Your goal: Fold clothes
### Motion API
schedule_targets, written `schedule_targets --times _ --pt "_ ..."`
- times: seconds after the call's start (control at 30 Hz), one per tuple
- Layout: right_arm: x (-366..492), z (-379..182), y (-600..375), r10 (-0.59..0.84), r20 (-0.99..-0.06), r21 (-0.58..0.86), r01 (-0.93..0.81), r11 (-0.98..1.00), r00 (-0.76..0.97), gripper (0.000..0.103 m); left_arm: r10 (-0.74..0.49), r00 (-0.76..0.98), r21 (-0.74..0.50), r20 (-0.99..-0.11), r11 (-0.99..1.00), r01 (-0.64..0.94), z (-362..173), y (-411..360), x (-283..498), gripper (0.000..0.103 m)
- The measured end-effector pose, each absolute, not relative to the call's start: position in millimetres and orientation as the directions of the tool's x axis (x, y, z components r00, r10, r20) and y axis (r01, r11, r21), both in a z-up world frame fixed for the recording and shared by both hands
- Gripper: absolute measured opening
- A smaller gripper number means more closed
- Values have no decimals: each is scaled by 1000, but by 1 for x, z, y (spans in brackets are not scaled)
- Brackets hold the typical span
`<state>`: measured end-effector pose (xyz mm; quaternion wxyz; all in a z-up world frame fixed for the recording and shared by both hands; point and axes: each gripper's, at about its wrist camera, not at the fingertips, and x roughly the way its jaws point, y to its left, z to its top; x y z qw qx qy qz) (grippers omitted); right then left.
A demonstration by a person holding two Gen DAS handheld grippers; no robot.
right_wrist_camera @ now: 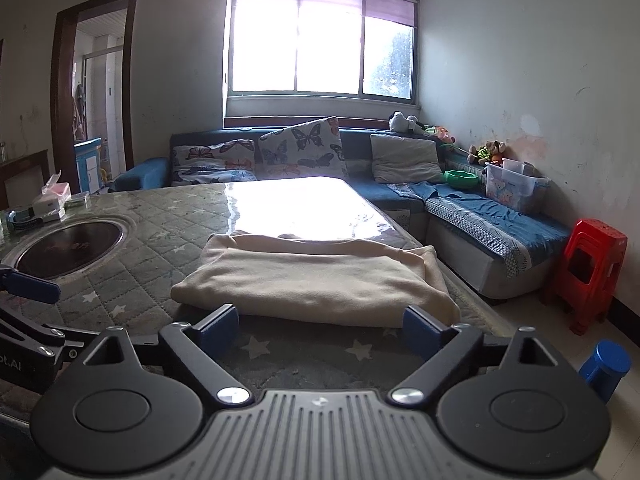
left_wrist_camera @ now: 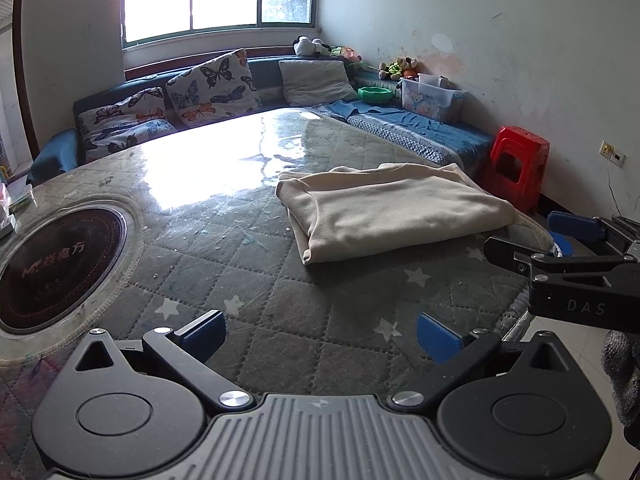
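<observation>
A cream garment (right_wrist_camera: 316,280) is seen lying on the table (left_wrist_camera: 248,280), already doubled into a thick rectangular bundle with stacked layers showing along its near-left edge; a lower layer sticks out slightly at the far side. It sits toward the table's right edge, just ahead of the right hand-held gripper (right_wrist_camera: 320,326). Both tools are held spread wide with nothing between the blue pads: the left hand-held gripper (left_wrist_camera: 320,334) hovers over bare quilted surface, well short of the cloth, and the right one is poised near the bundle's closest edge without touching. The stage is not settled by these views: the bundle would fit a finished fold just released, or a half-folded piece awaiting another fold. If a further fold is wanted, an edge would need to be pinched by both tools together and carried across evenly; the soft, thick fabric is judged likely to slip or bunch. The table is covered in a dark quilted, star-printed mat under a glossy clear sheet with strong window glare; a round inset cooktop (left_wrist_camera: 60,264) is set at the left. A blue sofa (right_wrist_camera: 460,204) with butterfly cushions (right_wrist_camera: 300,148), a red stool (right_wrist_camera: 592,272), and a window (right_wrist_camera: 320,44) are noted behind.
</observation>
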<state>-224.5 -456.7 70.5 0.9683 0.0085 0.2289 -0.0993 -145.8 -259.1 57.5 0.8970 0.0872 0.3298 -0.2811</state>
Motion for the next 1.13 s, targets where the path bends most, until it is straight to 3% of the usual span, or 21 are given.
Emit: schedule_targets --times 0.27,1.13 --pt "-216 65 -458 -199 -452 -33 207 978 870 103 -444 614 -33 -652 826 562 54 -261 -138 103" --pt "-191 58 -465 -188 -481 -7 211 977 856 103 -460 574 -63 -677 814 577 47 -270 -110 103"
